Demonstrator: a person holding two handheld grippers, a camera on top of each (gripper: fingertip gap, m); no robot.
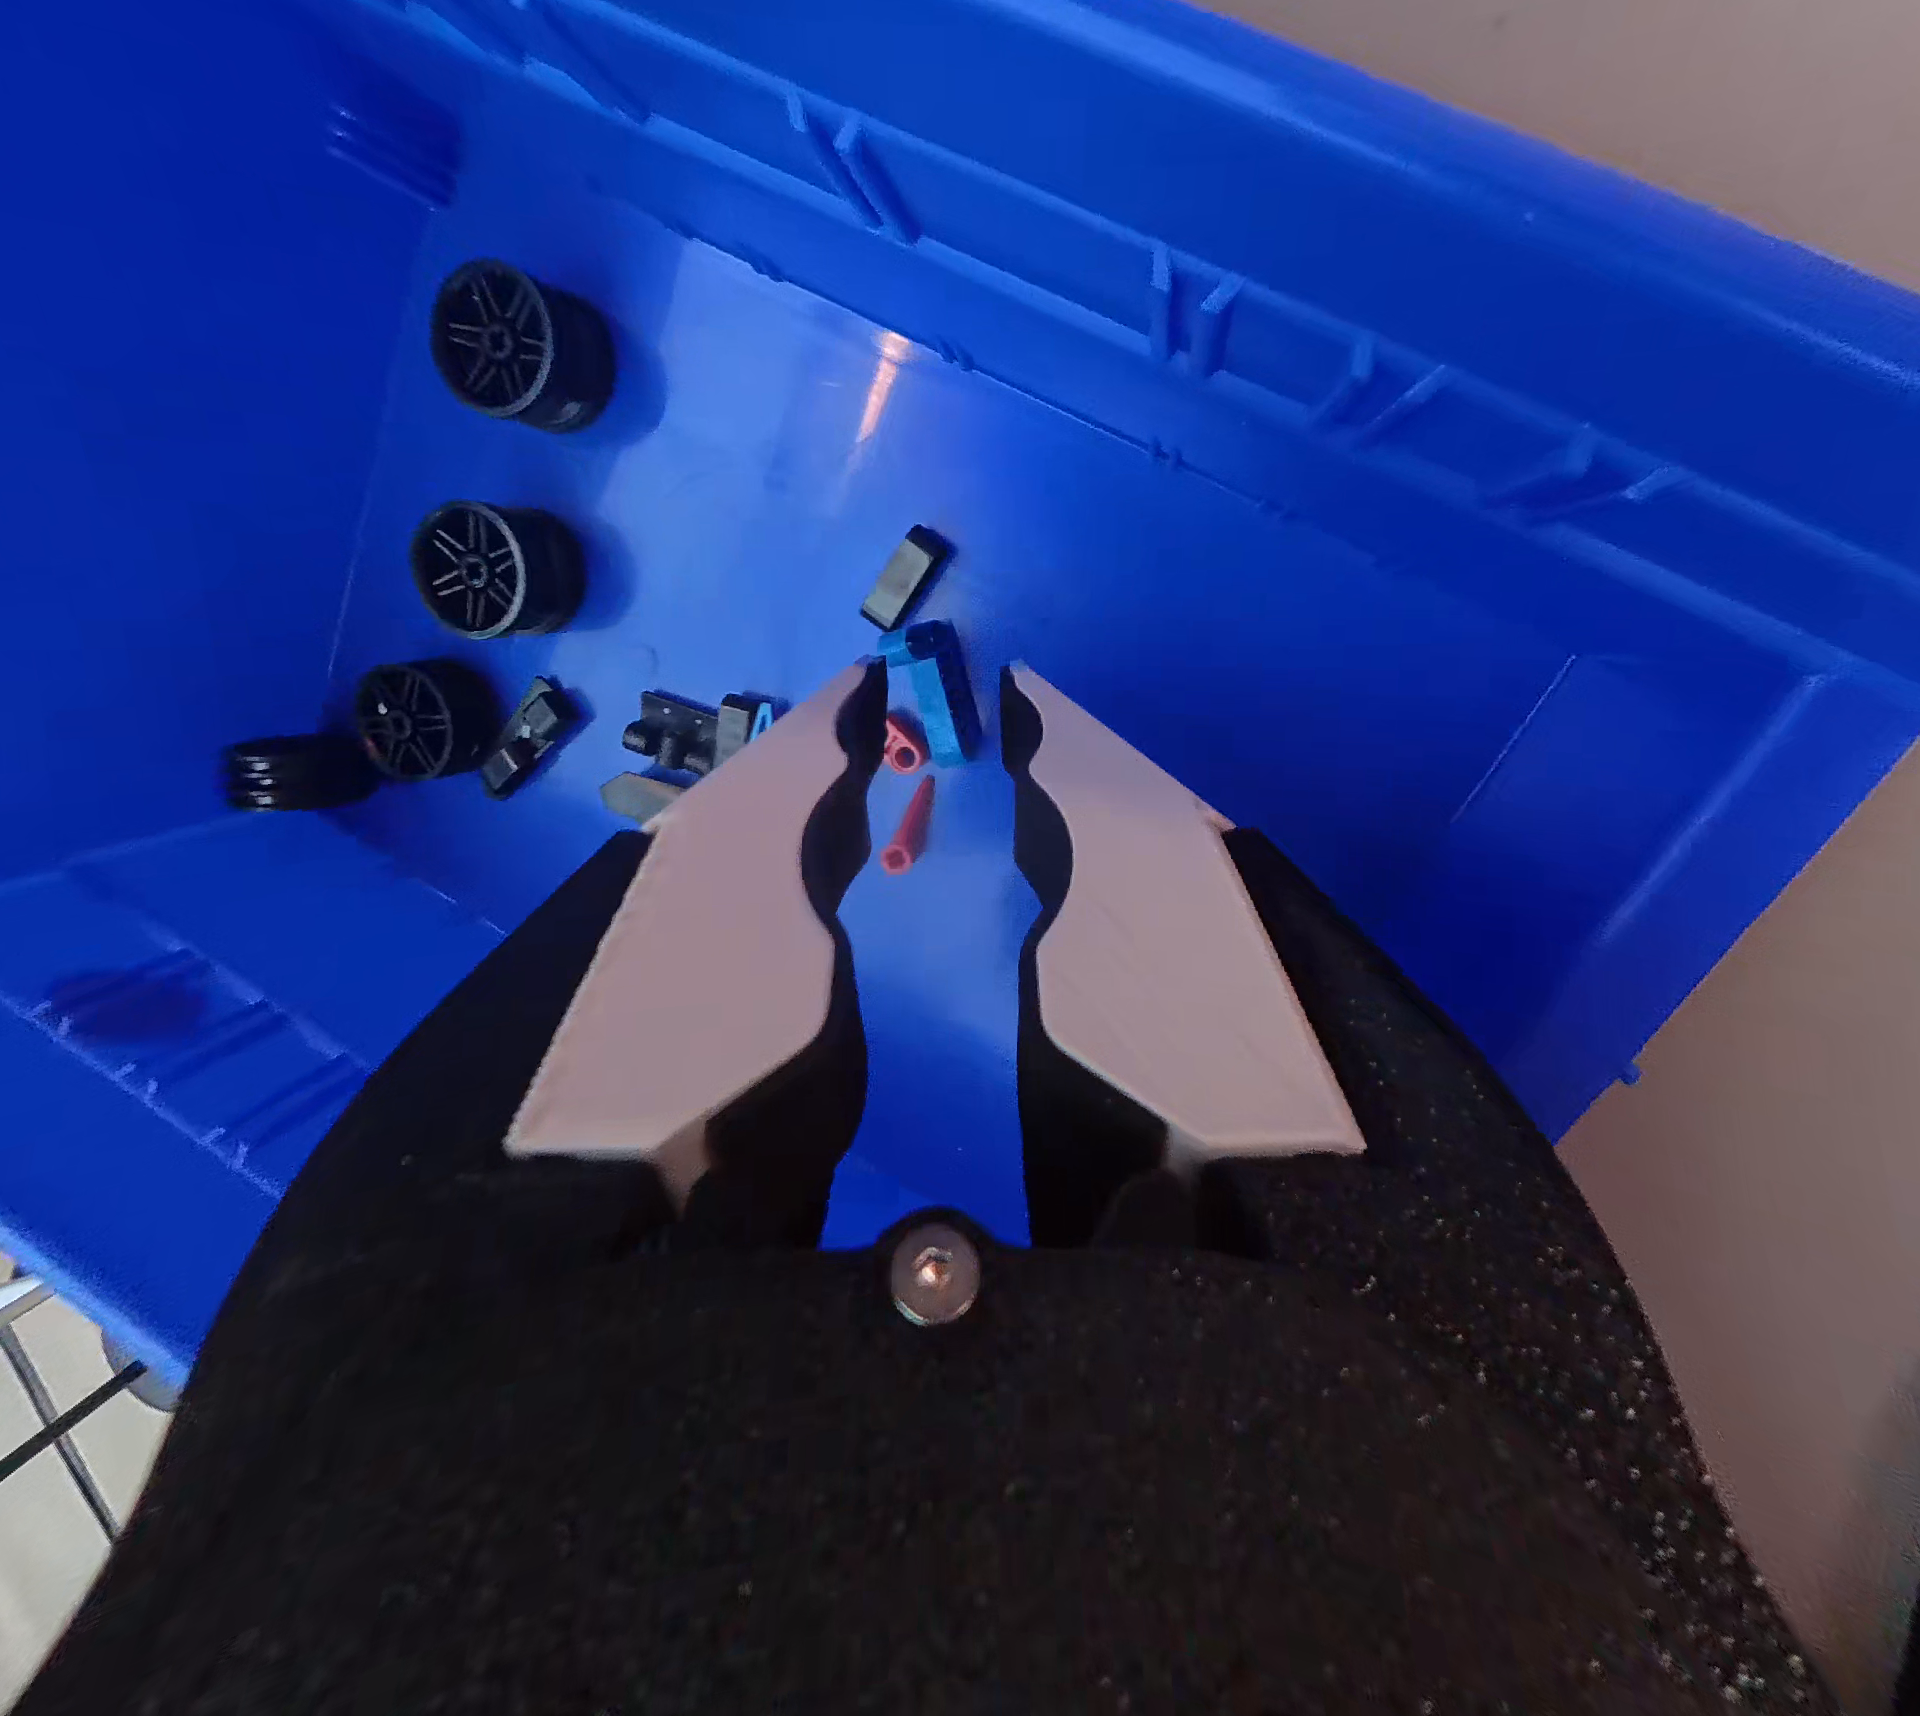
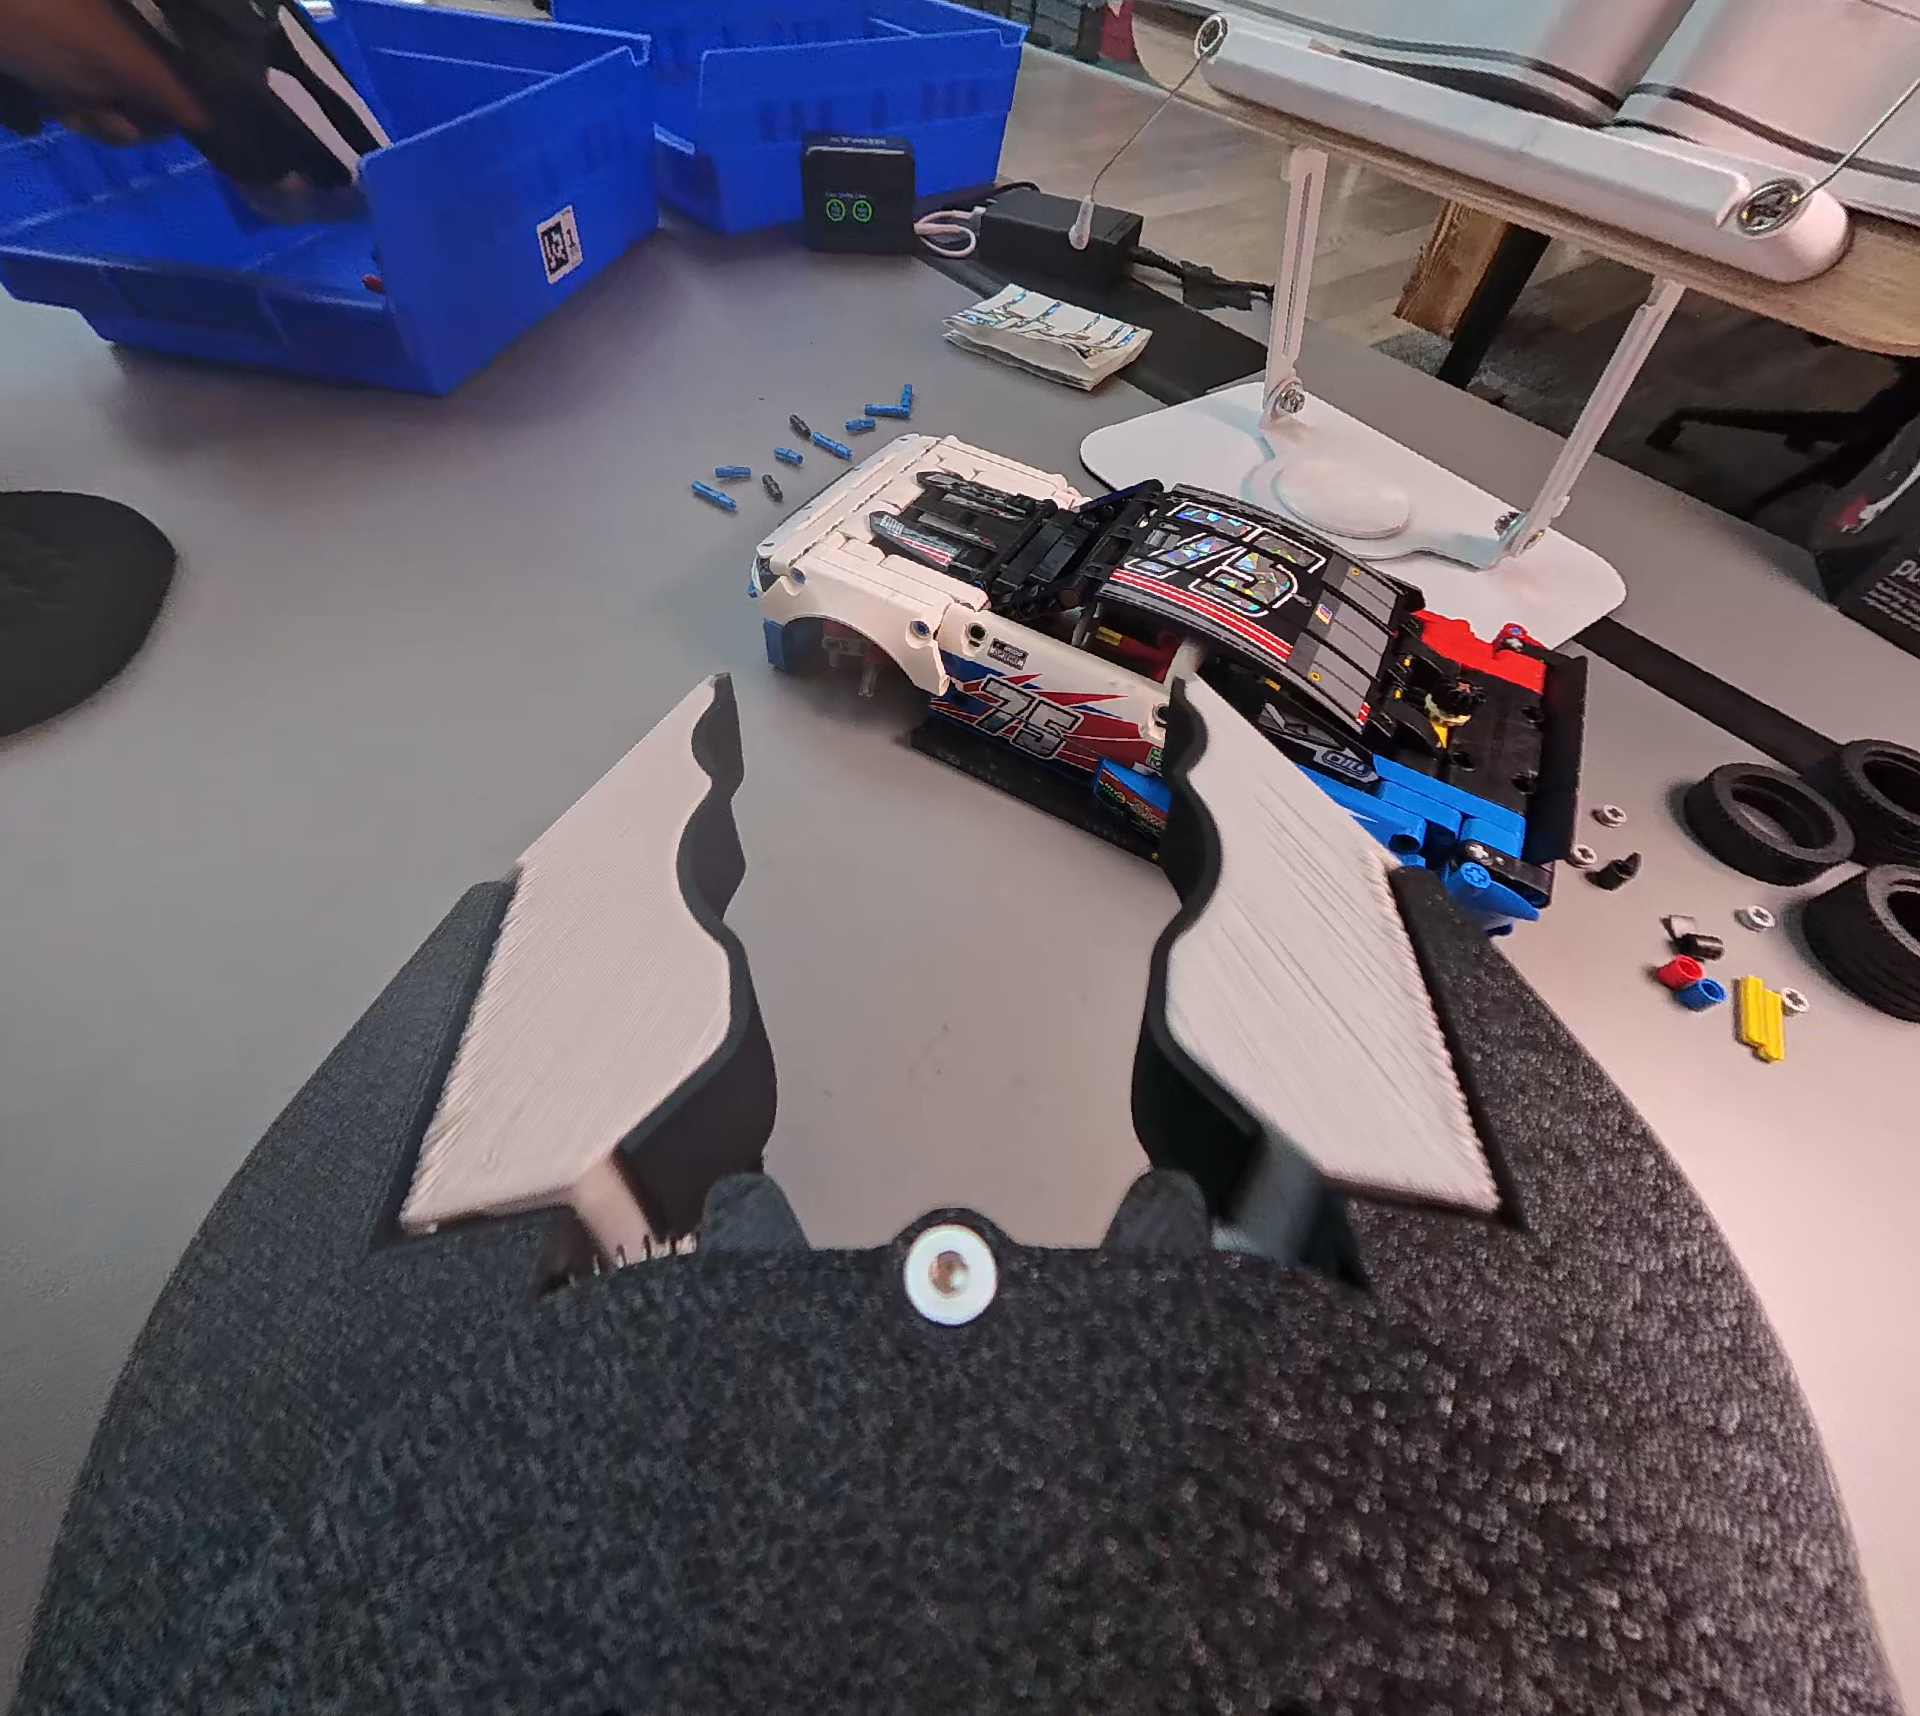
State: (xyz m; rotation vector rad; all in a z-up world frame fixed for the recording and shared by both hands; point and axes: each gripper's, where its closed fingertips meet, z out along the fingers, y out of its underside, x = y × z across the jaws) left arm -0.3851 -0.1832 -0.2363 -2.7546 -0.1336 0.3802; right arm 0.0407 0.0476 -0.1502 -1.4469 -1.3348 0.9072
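My left gripper is open and reaches down inside a blue bin. Its fingertips stand either side of a light blue brick on the bin floor. Two red pins lie just below the brick, between the fingers. Three black spoked wheels and a black tyre lie to the left. My right gripper is open and empty above the grey table, just in front of a white, blue and red toy race car. The left gripper also shows in the right wrist view, inside the bin.
Small black pieces lie in the bin. On the table are a second blue bin, scattered blue pins, a sticker sheet, a black device, a white book stand holding a booklet, black tyres and small coloured parts.
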